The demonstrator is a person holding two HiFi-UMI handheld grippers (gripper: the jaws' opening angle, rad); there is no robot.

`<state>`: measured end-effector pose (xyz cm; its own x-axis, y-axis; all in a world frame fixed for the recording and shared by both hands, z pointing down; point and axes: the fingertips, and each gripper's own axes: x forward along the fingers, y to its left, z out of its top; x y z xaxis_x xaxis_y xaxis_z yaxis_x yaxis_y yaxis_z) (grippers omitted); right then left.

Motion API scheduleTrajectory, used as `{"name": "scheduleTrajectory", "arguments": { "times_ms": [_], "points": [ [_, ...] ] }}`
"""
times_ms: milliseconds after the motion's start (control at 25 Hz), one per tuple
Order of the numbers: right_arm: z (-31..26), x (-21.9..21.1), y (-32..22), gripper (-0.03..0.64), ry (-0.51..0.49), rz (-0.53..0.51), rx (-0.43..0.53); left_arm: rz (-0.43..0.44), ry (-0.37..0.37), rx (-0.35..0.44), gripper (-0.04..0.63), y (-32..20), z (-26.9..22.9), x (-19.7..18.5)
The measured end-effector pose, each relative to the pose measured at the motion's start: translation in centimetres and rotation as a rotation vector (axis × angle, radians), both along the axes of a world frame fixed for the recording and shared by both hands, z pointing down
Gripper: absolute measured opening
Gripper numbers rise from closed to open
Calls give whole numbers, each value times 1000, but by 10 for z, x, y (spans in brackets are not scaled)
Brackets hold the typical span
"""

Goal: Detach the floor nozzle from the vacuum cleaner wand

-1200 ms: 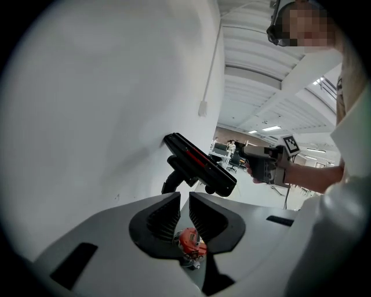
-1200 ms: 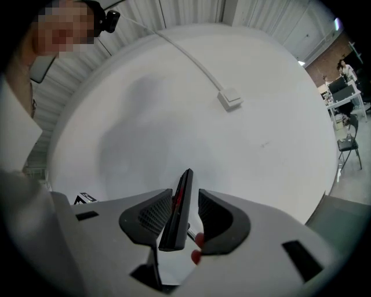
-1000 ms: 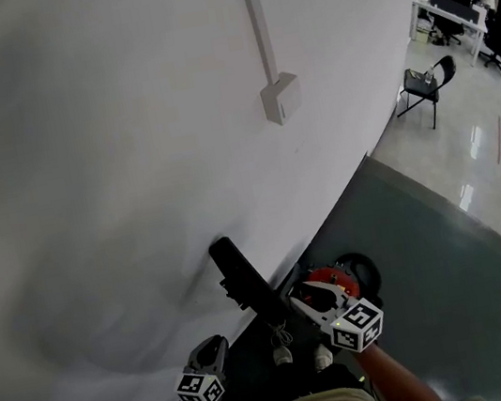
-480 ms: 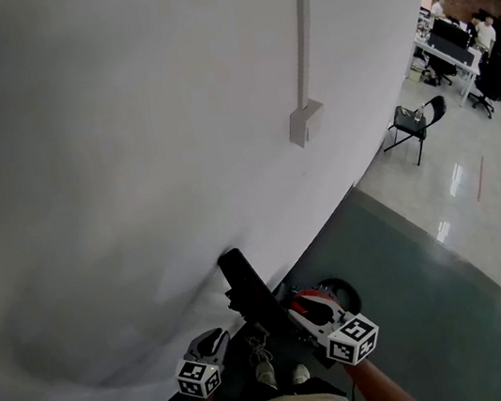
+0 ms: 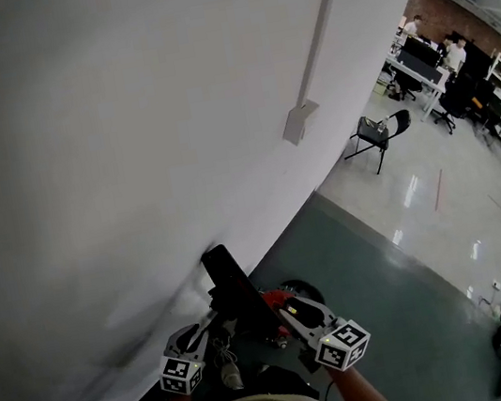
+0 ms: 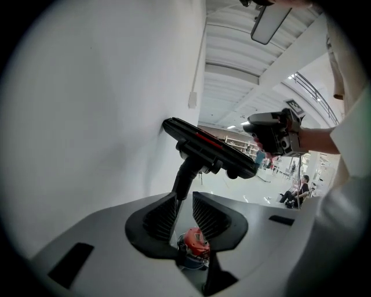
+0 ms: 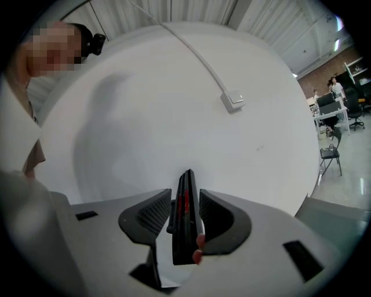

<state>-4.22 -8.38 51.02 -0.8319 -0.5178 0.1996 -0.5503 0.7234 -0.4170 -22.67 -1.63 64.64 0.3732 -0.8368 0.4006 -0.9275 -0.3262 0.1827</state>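
Up by the wall (image 5: 123, 121): floor nozzle (image 5: 233, 283) raised off the floor, attached to the wand (image 6: 184, 177)
Right claw (image 7: 185, 194): pinching the floor nozzle edge-on, one pad on each flat face
Left claw (image 6: 184, 200): slightly spread, jaws have just been opening; wand runs between them, close to the left pad, gap to the right pad
Nozzle vs claws: past the left claw's tips, inside the right claw
Under left claw: red vacuum body (image 6: 194, 243)

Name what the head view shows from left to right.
left claw, jaws just opening around the black tube → floor nozzle → wall box → folding chair → office desks
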Motion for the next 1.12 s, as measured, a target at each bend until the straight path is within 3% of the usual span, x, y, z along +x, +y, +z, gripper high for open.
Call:
{"name": "scheduleTrajectory", "arguments": {
  "times_ms": [240,600,800,960,1120],
  "points": [
    [1,-4,22,183,53,40,-11,65,36,-20,96,2,24,7],
    [32,-13,22,250,9,73,-79,123,-55,-48,163,-19,44,7],
    [44,-32,-11,275,9,-45,-120,124,-120,-78,235,-39,65,7],
    [54,-51,-33,281,55,-175,-140,140,-127,-92,247,-54,72,17],
    [70,-76,-32,285,71,-327,-236,152,-135,-99,249,-62,81,23]
  ]
}}
